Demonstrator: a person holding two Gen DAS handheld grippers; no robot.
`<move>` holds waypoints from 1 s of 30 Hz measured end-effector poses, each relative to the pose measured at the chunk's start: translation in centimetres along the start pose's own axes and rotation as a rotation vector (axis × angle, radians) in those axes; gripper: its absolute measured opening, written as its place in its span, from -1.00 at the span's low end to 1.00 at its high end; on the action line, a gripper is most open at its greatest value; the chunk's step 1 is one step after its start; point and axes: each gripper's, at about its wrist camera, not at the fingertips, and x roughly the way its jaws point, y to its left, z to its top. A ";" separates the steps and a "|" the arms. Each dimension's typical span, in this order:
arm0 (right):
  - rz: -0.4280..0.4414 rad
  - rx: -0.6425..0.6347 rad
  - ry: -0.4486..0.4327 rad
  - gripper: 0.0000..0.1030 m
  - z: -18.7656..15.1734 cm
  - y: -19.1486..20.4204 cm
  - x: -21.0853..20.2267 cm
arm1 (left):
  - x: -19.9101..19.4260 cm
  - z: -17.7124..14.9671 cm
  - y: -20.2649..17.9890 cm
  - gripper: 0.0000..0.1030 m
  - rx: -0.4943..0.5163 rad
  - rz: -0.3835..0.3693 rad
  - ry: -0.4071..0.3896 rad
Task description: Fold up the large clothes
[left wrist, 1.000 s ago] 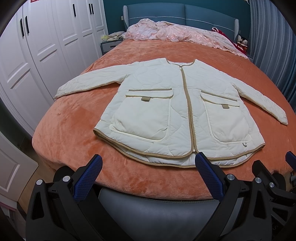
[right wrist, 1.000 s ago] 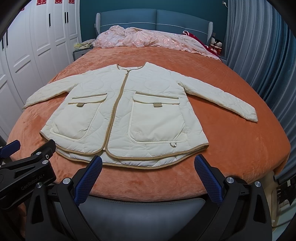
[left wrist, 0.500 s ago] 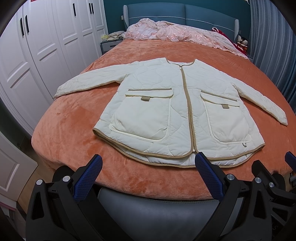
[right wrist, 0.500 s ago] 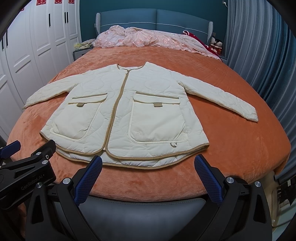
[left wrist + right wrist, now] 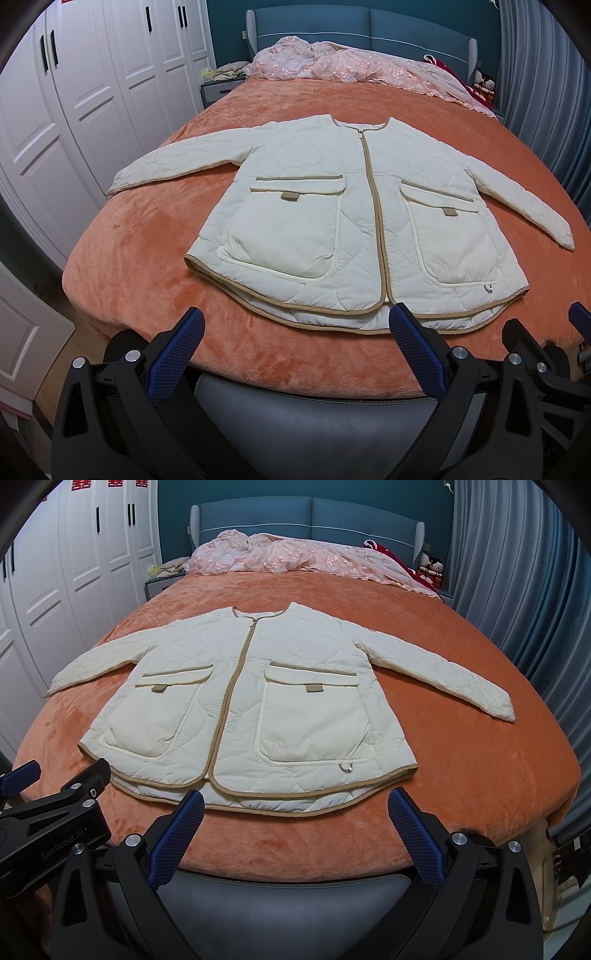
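Observation:
A cream quilted jacket (image 5: 354, 221) (image 5: 251, 709) with tan trim lies flat and face up on the orange bed (image 5: 140, 251) (image 5: 480, 768), zipped, both sleeves spread outward, hem toward me. My left gripper (image 5: 295, 325) hovers at the foot of the bed just short of the hem, wide open with nothing between its blue pads. My right gripper (image 5: 295, 805) hangs the same way near the hem's right half, wide open and holding nothing. The left gripper's body (image 5: 55, 812) shows at the lower left of the right wrist view.
A pink lace coverlet (image 5: 354, 70) (image 5: 295, 557) is bunched along the blue headboard. White wardrobe doors (image 5: 92, 92) line the left side, grey-blue curtains (image 5: 517, 572) the right. A padded grey footboard (image 5: 303, 406) runs under both grippers. Small dolls (image 5: 430, 568) sit by the headboard's right end.

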 end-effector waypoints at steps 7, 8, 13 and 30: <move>0.007 -0.004 0.014 0.90 0.0 0.5 0.5 | 0.1 -0.1 0.0 0.89 0.002 0.005 0.011; 0.009 -0.004 0.018 0.90 0.0 0.5 0.8 | 0.3 -0.2 0.0 0.89 0.002 0.008 0.013; 0.029 -0.005 0.040 0.90 0.3 0.3 2.7 | 2.3 0.0 -0.2 0.89 -0.005 0.011 0.041; -0.080 0.547 0.020 0.90 7.7 -26.3 17.7 | 11.8 7.4 1.8 0.90 -0.071 0.119 0.043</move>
